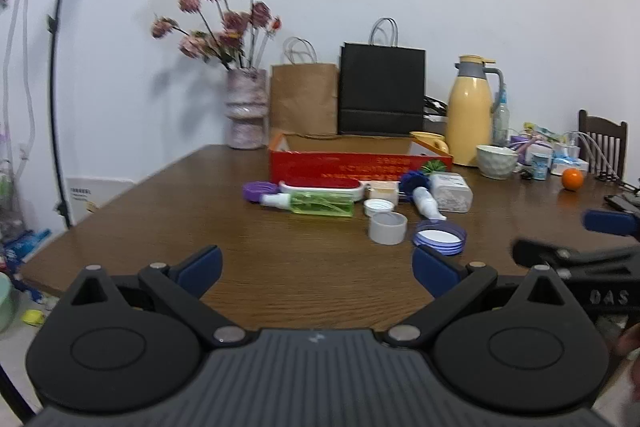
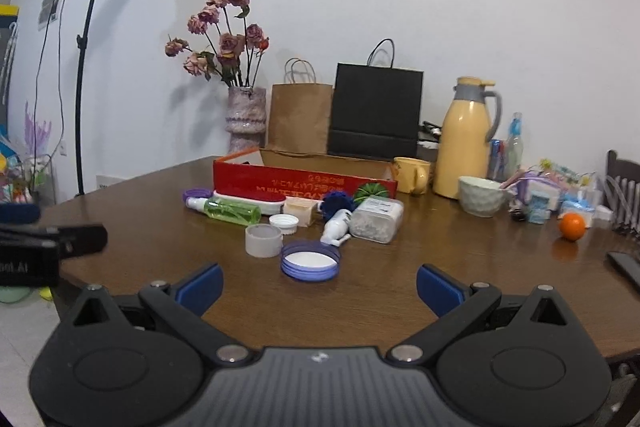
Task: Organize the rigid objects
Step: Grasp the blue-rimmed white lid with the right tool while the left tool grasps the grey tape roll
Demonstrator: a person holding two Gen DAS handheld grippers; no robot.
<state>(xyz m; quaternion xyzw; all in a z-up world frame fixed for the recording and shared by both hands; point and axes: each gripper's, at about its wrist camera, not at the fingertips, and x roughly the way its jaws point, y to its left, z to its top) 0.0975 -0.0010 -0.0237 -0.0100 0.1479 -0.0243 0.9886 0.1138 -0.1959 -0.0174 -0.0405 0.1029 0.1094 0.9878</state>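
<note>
A cluster of small rigid items lies on the brown table in front of a red open box (image 1: 360, 163) (image 2: 304, 181): a green spray bottle (image 1: 316, 205) (image 2: 230, 211), a grey cup (image 1: 387, 227) (image 2: 263, 239), a purple-rimmed lid (image 1: 440, 237) (image 2: 310, 261), a white cap (image 1: 378, 207) (image 2: 284, 223), a white bottle (image 1: 428, 203) (image 2: 338, 225), a clear box of granules (image 1: 450, 193) (image 2: 378, 219). My left gripper (image 1: 316, 269) is open and empty, short of the cluster. My right gripper (image 2: 320, 285) is open and empty, just before the lid.
A vase of flowers (image 1: 246, 115), brown bag (image 1: 304, 103), black bag (image 1: 382, 91) and yellow thermos (image 1: 470, 111) stand behind the box. A bowl (image 1: 496, 161), an orange (image 1: 572, 179) and clutter lie at the right. A light stand (image 2: 86, 67) is left.
</note>
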